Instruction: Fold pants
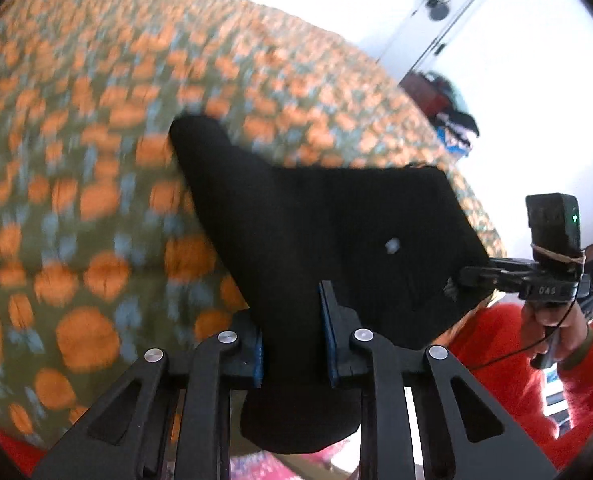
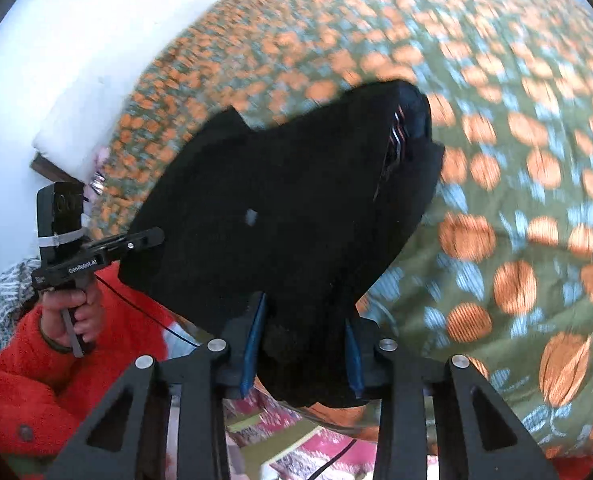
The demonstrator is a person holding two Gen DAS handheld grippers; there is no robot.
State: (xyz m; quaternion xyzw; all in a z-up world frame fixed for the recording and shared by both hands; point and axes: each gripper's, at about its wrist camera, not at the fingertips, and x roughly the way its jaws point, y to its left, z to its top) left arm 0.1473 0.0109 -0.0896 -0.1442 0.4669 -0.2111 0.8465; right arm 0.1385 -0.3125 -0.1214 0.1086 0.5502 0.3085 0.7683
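**Black pants held aloft by both grippers, fold not yet laid down**

The black pants (image 1: 328,220) are held up over the bed, apparently clear of the orange-flowered bedspread (image 1: 76,140). Cloth is pinched between the blue pads of the left gripper (image 1: 292,344), and another edge is clamped likewise in the right gripper (image 2: 304,348). The garment appears bunched, perhaps already doubled; how many folds are done cannot be told. Laying it flat and the final folding are judged still to be done.
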